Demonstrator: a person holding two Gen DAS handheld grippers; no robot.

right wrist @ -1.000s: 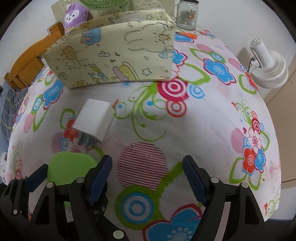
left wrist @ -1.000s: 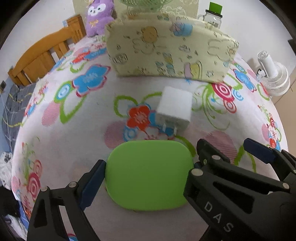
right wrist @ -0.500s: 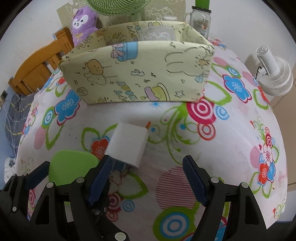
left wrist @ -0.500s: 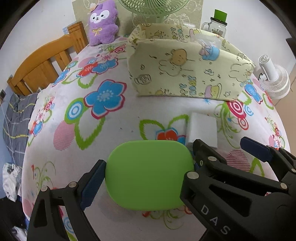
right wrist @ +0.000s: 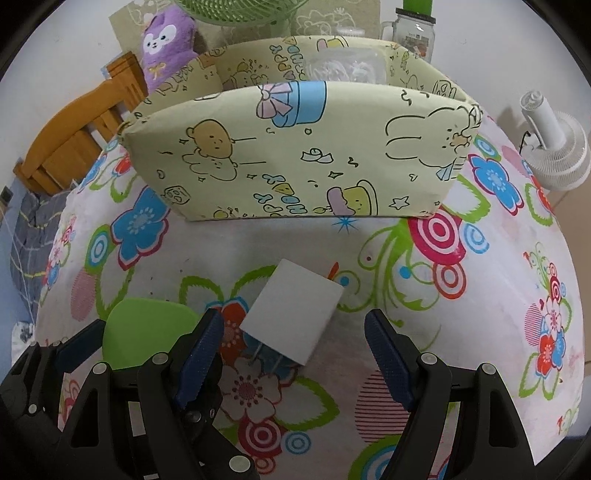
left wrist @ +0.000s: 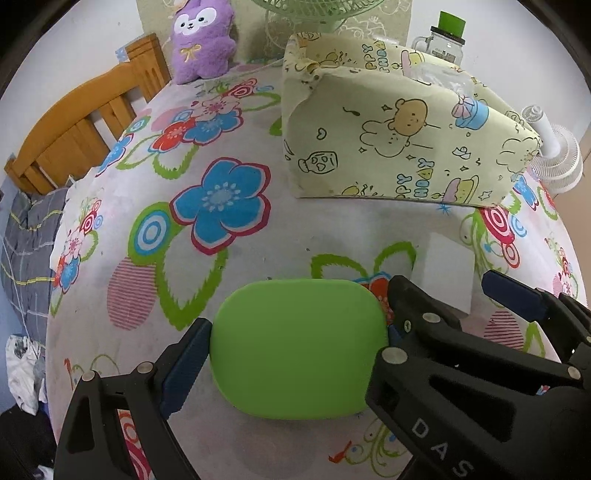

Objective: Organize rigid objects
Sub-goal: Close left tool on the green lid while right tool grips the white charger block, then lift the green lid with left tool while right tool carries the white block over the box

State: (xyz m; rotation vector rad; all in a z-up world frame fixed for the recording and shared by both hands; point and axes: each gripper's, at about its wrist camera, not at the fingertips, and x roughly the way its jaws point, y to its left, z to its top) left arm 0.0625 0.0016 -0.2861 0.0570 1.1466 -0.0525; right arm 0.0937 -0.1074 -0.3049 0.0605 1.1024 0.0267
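Floral cloth covers the table. Left gripper [left wrist: 297, 349] clasps a green case [left wrist: 299, 349] by its short ends, long axis across the jaws. Right gripper [right wrist: 293, 354] hangs unclenched, a white charger [right wrist: 295, 314] just ahead between its fingers, prongs barely visible. Beyond stands the bin [right wrist: 295, 166], contents unclear.

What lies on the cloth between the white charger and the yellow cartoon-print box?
Nothing: in the right wrist view, only bare flowered tablecloth separates the white charger from the yellow cartoon-print box.

The green fan [left wrist: 317, 7] at twelve o'clock is cut off by the top edge. The fabric box [right wrist: 295, 147] hides most of its clear contents [right wrist: 343, 68]. The glass jar [right wrist: 413, 31] behind it loses its lid there.
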